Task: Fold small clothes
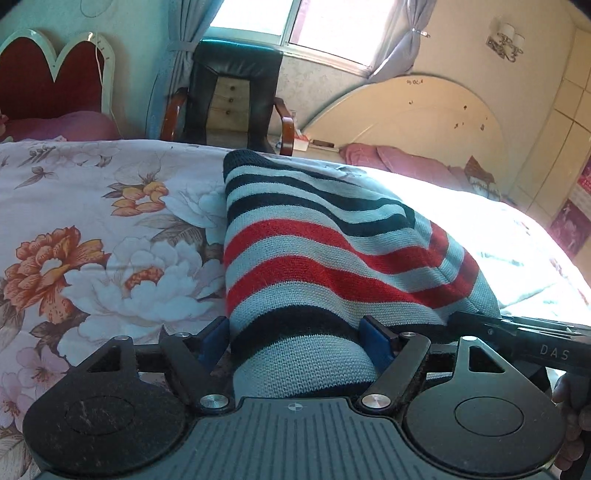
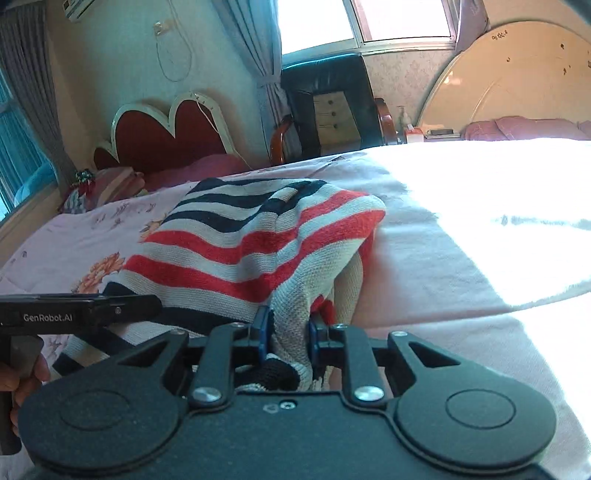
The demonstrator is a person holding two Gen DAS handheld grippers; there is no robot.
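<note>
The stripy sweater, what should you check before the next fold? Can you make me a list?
1. Right gripper pinching the stripy sweater: ok, pads squeeze bunched knit.
2. Left gripper gripping: cannot tell, jaws wide with sweater between them.
3. Sweater flat: not ok, it is humped and bunched.
4. Room on the floral bedspread: ok.
5. The grippers apart from each other: ok, close but not touching.

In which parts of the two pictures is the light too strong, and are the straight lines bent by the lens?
Left wrist view: sunlight washes out the bedspread right of the striped sweater; the window is overexposed too. Right wrist view: a large white glare patch hides the bedspread pattern. Both views: fisheye distortion curves the bed edge and walls.
</note>
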